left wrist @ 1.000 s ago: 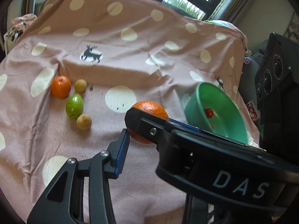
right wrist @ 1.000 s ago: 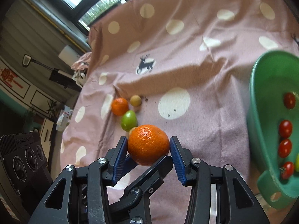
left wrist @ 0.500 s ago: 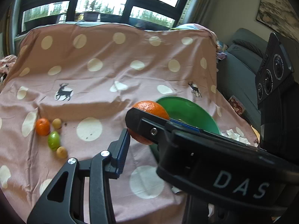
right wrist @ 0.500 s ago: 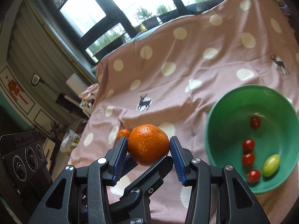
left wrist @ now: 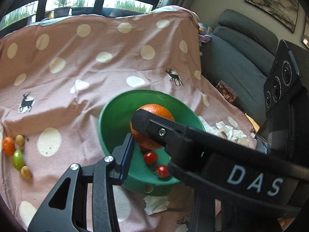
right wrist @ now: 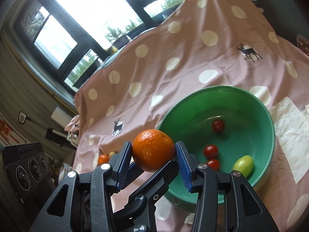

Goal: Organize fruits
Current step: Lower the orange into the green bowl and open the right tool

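At the left edge of the cloth-covered table point(left wrist: 81, 89) lies a small cluster of loose fruit: a little orange one point(left wrist: 8, 146), a green one point(left wrist: 18, 159) and two tan ones, well apart from everything else.

Moving right, your left gripper point(left wrist: 151, 141) shows only one blue-padded finger point(left wrist: 126, 154). The other finger is hidden behind the right tool, which crosses the view. I cannot tell whether the left fingers are spread or pressed together, nor whether that pad touches the fruit or only lines up with it.

Next comes the green bowl point(left wrist: 108, 119), near the table's right side, holding red cherry tomatoes point(right wrist: 210, 150) and one yellow-green fruit point(right wrist: 243, 163).

Your right gripper point(right wrist: 153, 152) pinches the orange point(right wrist: 153, 148) between both blue pads, held in the air. From the right camera the bowl lies ahead and to the right of the fingers. From the left camera the orange sits over the bowl's middle. So it is likely above or just short of the near left rim, and the exact overlap is hard to judge. The orange is round, so no axis matters.

Crumpled tissues point(left wrist: 231, 133) lie past the bowl, at the right edge.
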`<state>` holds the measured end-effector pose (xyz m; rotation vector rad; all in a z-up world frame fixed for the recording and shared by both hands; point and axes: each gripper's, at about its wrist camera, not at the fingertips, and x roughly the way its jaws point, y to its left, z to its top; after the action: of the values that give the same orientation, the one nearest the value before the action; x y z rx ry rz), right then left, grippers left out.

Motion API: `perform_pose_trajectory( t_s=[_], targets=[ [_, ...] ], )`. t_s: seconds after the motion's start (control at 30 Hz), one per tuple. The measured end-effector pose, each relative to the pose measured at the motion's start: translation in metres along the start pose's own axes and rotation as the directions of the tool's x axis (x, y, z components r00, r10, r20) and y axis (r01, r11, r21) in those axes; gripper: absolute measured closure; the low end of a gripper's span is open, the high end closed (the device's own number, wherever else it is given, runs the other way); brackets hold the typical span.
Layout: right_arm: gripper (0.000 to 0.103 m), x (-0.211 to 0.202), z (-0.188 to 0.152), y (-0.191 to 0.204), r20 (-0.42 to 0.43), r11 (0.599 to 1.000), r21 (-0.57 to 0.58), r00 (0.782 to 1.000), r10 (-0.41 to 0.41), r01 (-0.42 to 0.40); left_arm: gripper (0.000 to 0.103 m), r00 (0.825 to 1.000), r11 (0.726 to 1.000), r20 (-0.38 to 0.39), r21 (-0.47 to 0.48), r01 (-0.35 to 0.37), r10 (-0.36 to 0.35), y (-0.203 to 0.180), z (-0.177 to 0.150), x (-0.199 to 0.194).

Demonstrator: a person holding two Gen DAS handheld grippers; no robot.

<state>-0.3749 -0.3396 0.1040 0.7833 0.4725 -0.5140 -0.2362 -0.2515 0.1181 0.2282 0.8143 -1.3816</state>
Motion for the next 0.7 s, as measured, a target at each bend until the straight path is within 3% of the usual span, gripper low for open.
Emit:
perform_pose_trajectory(
  t_s=[0.2,0.7],
  targets=[
    [0.054,0.004,0.002,-0.019,-0.020,0.995,0.056,0.997,-0.080,0.081,0.063,0.995,0.998,-0.078,-0.006,0.057,-0.057,-0.003,0.001,0.026],
    [0.054,0.016,0.001,-0.049,-0.090,0.981,0.117,0.985,-0.146,0.156,0.063,0.979,0.994,-0.171,-0.023,0.105,-0.107,-0.001,-0.004,0.057]
  ],
)
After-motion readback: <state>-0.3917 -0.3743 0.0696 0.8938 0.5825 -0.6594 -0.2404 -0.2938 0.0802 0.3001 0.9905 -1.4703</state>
